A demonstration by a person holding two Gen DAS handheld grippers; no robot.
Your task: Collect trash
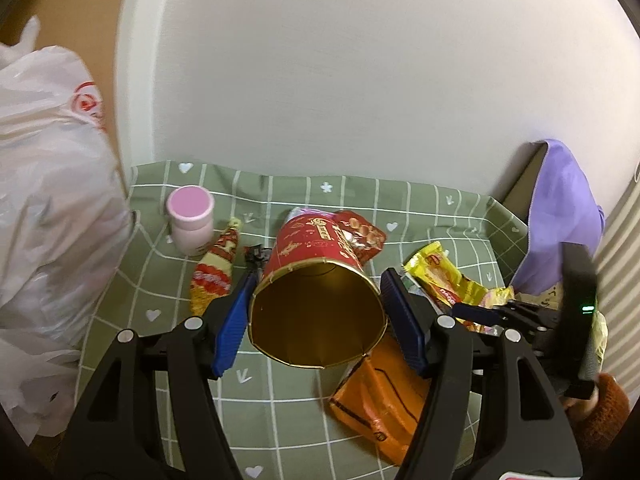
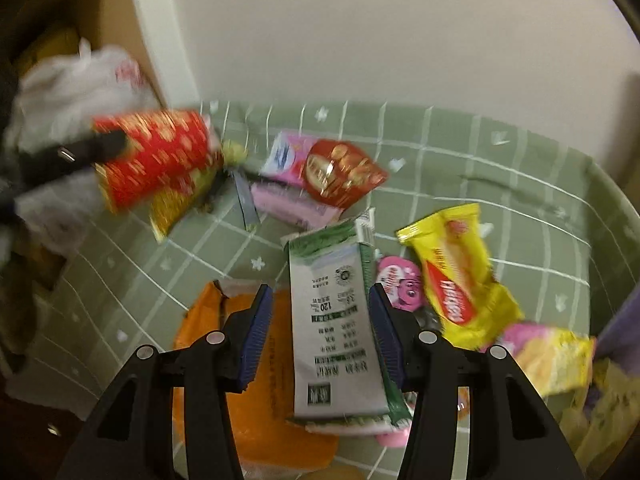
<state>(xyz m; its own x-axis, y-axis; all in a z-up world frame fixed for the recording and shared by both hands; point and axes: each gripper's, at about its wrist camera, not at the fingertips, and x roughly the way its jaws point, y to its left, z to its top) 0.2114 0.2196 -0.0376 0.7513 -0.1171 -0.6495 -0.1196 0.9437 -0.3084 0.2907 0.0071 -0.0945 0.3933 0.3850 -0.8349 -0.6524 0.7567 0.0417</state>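
My left gripper [image 1: 320, 280] is shut on a red paper cup [image 1: 316, 248] with a gold inside, whose mouth faces the camera; the same cup [image 2: 156, 160] shows at the left of the right wrist view. A white plastic bag [image 1: 48, 200] hangs at the left beside the table. My right gripper [image 2: 320, 291] stands open low over a green and white carton [image 2: 336, 328] that lies flat between its fingers, with a gap at the left pad. This view is blurred.
On the green checked cloth [image 1: 280, 400] lie a pink bottle [image 1: 190, 220], a cone wrapper [image 1: 214, 272], a red snack packet [image 2: 340, 172], a yellow wrapper [image 2: 456, 276] and an orange packet [image 1: 380, 408]. A purple cloth [image 1: 564, 216] hangs at the right. White wall behind.
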